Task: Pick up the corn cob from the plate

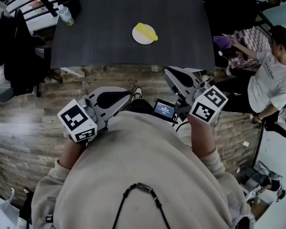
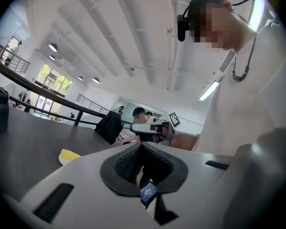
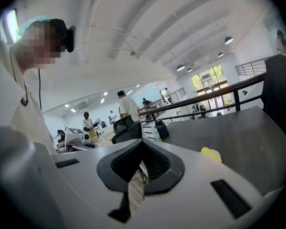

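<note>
Open tabletop [image 1: 109, 32] around plate [image 1: 138, 37] (bottle [image 1: 65, 15] aside)

Looked steeply down from the head, high over the desk [image 1: 109, 27]. Rode low on the left hand-held gripper [image 1: 128, 97] and right hand-held gripper [image 1: 168, 71], facing across it. Shared the far plate [image 1: 142, 36].

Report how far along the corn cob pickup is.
Done: nothing; the corn cob lies on the plate on the table. In hand: left gripper and right gripper, both shut and empty, short of the table. Remaining: reach, open, grip, lift.
</note>
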Demonstrator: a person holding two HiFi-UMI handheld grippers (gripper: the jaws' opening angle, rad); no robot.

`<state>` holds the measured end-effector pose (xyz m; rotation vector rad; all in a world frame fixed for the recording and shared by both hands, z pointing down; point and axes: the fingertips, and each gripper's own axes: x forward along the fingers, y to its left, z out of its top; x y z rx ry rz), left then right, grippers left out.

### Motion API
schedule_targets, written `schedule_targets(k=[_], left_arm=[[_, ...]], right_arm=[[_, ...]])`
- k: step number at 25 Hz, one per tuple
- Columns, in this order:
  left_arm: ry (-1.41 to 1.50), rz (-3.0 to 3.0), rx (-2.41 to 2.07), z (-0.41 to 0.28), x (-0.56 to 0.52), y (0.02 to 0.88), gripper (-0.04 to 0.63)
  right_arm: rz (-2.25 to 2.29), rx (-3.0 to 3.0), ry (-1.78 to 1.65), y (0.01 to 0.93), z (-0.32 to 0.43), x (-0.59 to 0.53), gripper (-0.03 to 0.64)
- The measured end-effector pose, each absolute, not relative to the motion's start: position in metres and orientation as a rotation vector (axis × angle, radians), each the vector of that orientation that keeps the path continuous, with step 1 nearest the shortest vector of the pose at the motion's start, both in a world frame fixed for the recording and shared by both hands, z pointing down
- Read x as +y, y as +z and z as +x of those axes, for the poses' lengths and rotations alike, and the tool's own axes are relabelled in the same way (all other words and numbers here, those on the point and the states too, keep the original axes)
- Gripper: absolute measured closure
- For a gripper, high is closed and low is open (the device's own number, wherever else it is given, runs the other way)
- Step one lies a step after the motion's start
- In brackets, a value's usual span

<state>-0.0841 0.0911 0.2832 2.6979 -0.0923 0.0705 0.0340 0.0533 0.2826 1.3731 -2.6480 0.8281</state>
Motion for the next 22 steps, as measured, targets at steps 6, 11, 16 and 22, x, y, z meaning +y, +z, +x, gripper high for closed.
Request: schedule_targets(k=[6,11,16,22], left_arm=[[0.104,2.698,-0.098,-0.028,0.055,0.282,0.589],[0.145,2.713,-0.097,0.018,0.033,0.274,0.589],[0.208,2.694,-0.141,0.070,0.008,0.272,0.589],[0.294,2.646,-0.117,0.093,0.002,0.281,0.589]], right_arm=[[1.392,-2.644,0.846,0.288,0.094,0.019,0.601],[1.420,-2.675,0.852,0.289,0.143,-0.013,0.601],[1.362,-2.727,0.925,0.300,0.185,-0.035,0.601],[1.364,-2.740,1.035,0.319,0.205,-0.041,0.601]])
